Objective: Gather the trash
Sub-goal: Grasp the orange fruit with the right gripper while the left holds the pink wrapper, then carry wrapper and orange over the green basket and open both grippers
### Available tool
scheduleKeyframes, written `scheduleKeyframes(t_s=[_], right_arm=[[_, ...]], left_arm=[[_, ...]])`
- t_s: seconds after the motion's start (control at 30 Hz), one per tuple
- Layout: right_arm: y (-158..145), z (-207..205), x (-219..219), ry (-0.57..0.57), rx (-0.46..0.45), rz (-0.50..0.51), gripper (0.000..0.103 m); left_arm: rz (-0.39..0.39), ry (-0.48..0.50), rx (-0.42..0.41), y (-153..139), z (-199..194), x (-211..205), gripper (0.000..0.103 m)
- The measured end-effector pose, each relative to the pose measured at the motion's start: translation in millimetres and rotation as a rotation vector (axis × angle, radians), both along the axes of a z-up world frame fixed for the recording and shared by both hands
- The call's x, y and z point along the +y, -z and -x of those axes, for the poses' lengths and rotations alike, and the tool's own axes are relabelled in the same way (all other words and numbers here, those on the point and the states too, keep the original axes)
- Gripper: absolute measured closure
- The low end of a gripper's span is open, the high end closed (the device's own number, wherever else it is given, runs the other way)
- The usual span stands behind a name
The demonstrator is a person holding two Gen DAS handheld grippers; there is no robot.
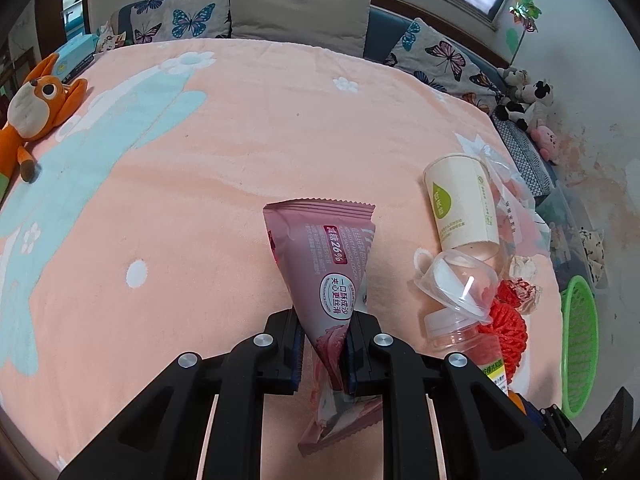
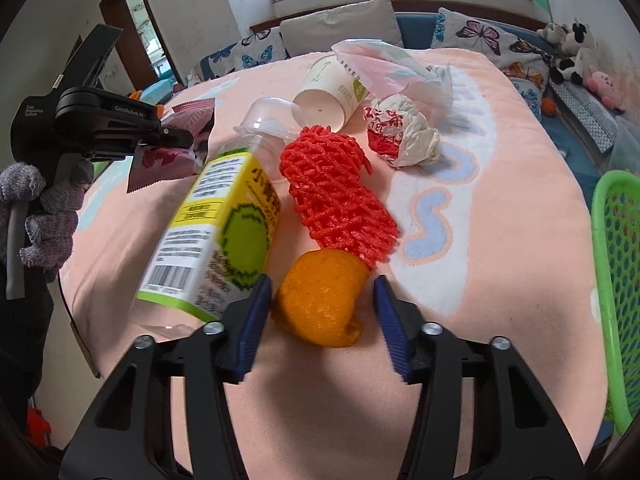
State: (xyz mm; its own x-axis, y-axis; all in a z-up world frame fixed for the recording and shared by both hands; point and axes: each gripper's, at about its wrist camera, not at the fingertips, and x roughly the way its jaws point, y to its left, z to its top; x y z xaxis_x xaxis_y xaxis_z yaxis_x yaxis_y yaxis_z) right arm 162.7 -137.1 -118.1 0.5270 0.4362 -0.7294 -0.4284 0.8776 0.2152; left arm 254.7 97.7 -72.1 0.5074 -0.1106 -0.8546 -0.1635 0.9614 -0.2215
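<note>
My left gripper [image 1: 323,344] is shut on a pink snack wrapper [image 1: 326,264] and holds it above the peach blanket [image 1: 240,128]; both also show in the right wrist view, the gripper [image 2: 176,136] and the wrapper [image 2: 176,152]. My right gripper [image 2: 322,304] is open with its jaws on either side of an orange peel [image 2: 320,300] lying on the bed. Beyond it lie a red foam net [image 2: 336,196], a clear bottle with a yellow-green label [image 2: 216,232], a paper cup [image 2: 330,88], a crumpled paper [image 2: 400,132] and a plastic bag [image 2: 392,64].
A green plastic basket [image 2: 616,280] stands at the bed's right edge, also in the left wrist view [image 1: 580,340]. A clear plastic lid [image 1: 456,280] lies by the cup [image 1: 460,204]. Pillows [image 1: 300,12] line the far side. An orange plush toy [image 1: 36,108] lies at left.
</note>
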Motion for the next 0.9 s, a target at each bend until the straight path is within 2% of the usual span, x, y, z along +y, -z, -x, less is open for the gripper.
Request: scheduleKeyframes(t_s=[0.1,0.47,0.67,0.9], right_arm=[[-1,4,-4,0.009,-0.003,-0.011,0.063],[-23,21,-32,0.07,-0.025,-0.083,0.068],[-41,34,-58,0.115,-0.059,-0.122,0.069],[-60,41,-104,0.218,-0.103,-0.122,0.069]], left_arm=[[0.003,0.011,-0.012,-5,4,-3,0.087],[0.02,0.082,-0.072,-37,21,-24,0.087],[0.028,0.143,-0.097,-52,28,-50,0.087],[0.027,0.246,-0.115,-67,28,-102,0.087]])
